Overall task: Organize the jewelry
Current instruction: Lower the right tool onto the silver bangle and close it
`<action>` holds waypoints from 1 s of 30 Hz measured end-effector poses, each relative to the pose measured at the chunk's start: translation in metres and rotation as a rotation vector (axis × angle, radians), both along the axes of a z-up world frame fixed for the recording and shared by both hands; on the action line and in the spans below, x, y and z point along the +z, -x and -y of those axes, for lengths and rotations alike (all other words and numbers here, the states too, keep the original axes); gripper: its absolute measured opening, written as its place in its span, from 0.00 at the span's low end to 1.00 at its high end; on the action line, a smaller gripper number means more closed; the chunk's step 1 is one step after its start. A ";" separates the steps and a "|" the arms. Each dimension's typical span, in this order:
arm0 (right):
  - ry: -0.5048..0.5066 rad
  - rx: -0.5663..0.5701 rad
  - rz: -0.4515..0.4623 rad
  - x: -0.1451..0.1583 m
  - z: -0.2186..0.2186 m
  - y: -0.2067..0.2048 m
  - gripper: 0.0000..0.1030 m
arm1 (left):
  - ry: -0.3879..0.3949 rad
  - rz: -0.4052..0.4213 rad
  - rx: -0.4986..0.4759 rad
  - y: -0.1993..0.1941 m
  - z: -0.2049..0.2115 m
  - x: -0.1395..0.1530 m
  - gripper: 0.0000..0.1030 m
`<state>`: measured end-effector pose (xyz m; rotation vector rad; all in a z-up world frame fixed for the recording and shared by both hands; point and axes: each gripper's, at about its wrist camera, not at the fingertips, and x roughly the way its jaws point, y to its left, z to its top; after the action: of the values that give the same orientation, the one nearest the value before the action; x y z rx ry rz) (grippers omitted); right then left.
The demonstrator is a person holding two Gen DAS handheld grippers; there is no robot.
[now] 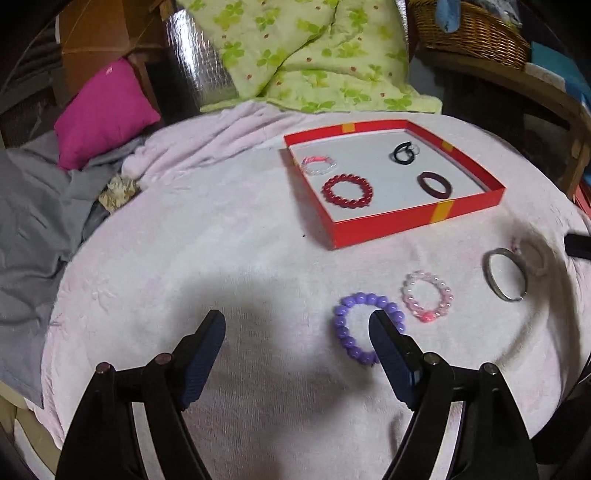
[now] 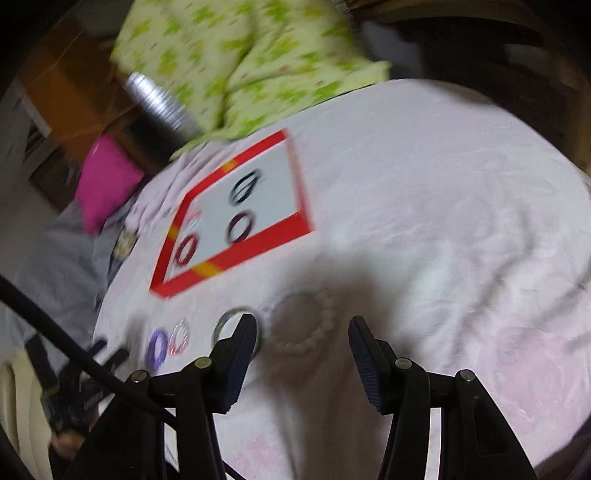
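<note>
A red box with a white floor holds a red bead bracelet, a clear pink one, a black ring and a dark bangle. In front of it on the pink blanket lie a purple bead bracelet, a pink bead bracelet and a silver bangle. My left gripper is open and empty, its right finger over the purple bracelet. My right gripper is open just above a pale bead bracelet. The silver bangle lies by its left finger.
The pink blanket covers a round surface. A magenta cushion and grey cloth lie at the left. A green flowered quilt is behind the box. A wicker basket stands at the back right.
</note>
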<state>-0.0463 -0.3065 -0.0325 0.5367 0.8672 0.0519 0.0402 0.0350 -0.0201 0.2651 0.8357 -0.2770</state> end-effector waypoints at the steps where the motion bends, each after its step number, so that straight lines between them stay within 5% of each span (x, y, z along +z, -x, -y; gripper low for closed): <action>1: -0.011 0.019 -0.011 -0.003 -0.005 -0.002 0.45 | 0.017 -0.010 -0.007 -0.002 0.000 0.000 0.78; 3: -0.046 0.062 -0.049 -0.009 -0.012 -0.009 0.42 | 0.041 -0.013 -0.043 -0.002 0.000 0.004 0.78; 8: 0.077 -0.041 -0.078 -0.008 0.001 -0.005 0.41 | -0.004 -0.086 -0.022 -0.015 0.002 -0.011 0.78; 12: 0.048 -0.049 -0.111 -0.015 0.007 -0.006 0.41 | -0.041 -0.106 -0.031 -0.013 0.005 -0.018 0.78; 19: 0.112 0.008 -0.109 -0.011 -0.009 -0.008 0.41 | -0.067 -0.115 -0.061 -0.006 0.009 -0.024 0.78; 30: 0.026 0.202 -0.125 -0.016 -0.056 -0.020 0.46 | -0.005 -0.155 -0.093 -0.009 0.013 -0.025 0.78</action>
<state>-0.0260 -0.2503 -0.0485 0.4301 1.0413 0.1926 0.0492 0.0225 -0.0456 0.2898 0.9789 -0.3861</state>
